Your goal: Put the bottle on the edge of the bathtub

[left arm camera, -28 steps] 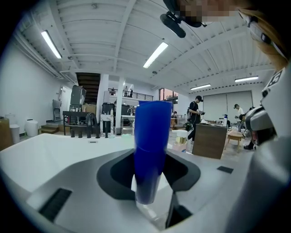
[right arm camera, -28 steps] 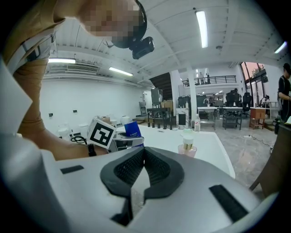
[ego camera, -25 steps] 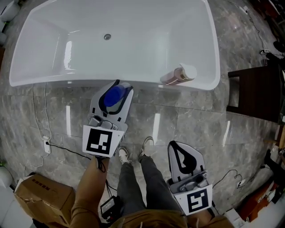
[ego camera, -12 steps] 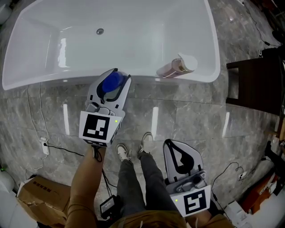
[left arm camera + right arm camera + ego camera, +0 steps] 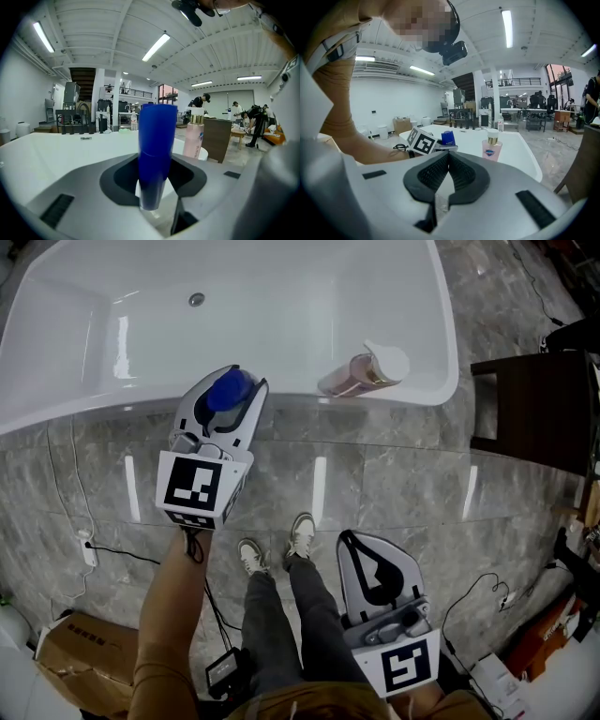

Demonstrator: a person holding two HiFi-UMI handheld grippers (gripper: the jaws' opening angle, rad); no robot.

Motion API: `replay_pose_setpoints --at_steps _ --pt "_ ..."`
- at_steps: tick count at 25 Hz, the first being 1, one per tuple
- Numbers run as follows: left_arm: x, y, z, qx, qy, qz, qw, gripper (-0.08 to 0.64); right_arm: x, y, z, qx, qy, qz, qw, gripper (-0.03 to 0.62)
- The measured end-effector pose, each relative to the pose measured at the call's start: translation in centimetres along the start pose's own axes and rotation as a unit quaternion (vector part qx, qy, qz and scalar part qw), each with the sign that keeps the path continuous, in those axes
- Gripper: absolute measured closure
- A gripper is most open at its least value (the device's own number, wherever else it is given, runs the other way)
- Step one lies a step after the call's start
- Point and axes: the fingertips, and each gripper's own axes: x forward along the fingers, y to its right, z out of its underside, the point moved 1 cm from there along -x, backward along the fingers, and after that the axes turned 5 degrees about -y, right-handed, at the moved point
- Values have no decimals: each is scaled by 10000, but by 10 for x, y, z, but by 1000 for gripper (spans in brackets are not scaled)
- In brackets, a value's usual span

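Over the near rim of the bathtub [image 5: 309, 397], in the head view, the left tongs [image 5: 230, 381] reach out with the blue bottle [image 5: 223, 393] clamped between their jaws, its top facing the camera. That suits the task. The rim is the narrow ledge where the bottle must end up, so it is held upright and brought in from the floor side, not across the basin. Farther right on the same rim stands a pink pump bottle [image 5: 356, 373], well apart from the blue one, so the ledge under the tongs is free. The right tongs [image 5: 361, 554] hang low beside the person's legs over the tiled floor [image 5: 394, 474], away from the tub. One hand seems enough for this job.

From the left gripper view, the jaws press on the blue bottle from both sides at its lower half, leaving the cap end free above them, and this grip keeps it vertical. The white tub spreads behind it, and the pump bottle shows just to its right. Whether the base touches the rim cannot be told here.

From the right gripper view, the ribbed jaws are together with nothing between them. Beyond them the left tongs' marker cube [image 5: 421, 140], the blue bottle and the pump bottle line up along the tub's edge. I judge that the setting-down is not yet finished.
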Motion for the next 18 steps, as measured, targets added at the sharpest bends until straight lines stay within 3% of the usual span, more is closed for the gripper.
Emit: replay_pose_setpoints --at_steps 18 --pt "31 -2 9 -120 -105 88 9998 400 11 19 12 103 -85 -34 9999 588"
